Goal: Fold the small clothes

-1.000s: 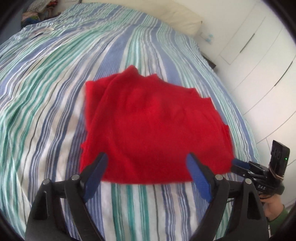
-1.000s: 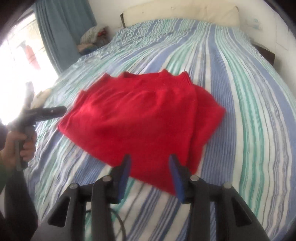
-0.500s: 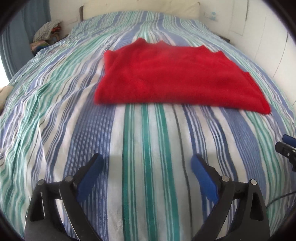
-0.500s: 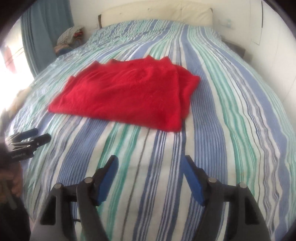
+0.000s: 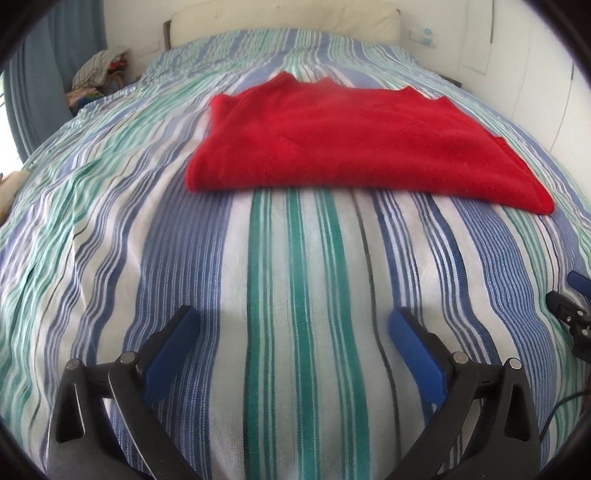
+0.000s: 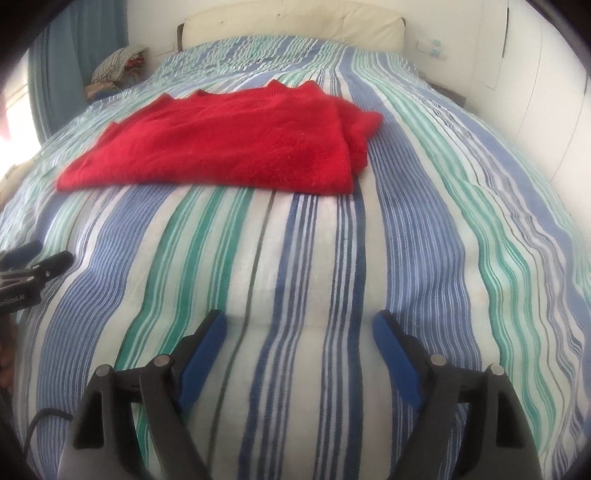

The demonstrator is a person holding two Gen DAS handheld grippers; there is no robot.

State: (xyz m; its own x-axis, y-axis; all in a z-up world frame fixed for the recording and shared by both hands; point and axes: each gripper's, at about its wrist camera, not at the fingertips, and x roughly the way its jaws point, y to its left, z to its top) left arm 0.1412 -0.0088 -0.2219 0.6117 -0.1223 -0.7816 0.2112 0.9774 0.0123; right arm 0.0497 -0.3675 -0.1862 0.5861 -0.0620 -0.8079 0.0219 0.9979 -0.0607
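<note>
A red knit sweater (image 5: 354, 144) lies folded flat on the striped bedspread (image 5: 295, 280), in the middle of the bed; it also shows in the right wrist view (image 6: 229, 147). My left gripper (image 5: 291, 321) is open and empty, held low over the bedspread well short of the sweater's near edge. My right gripper (image 6: 297, 325) is open and empty too, also back from the sweater. Each gripper's tip shows at the edge of the other's view.
A cream headboard (image 5: 288, 18) stands at the far end. A pile of clothes (image 5: 99, 77) sits at the far left by a blue curtain (image 5: 40, 92). White wardrobe doors (image 6: 546, 92) line the right side.
Both grippers have pulled back from the sweater toward the bed's near end. The right gripper's jaws have opened wider. The sweater lies released and flat.
</note>
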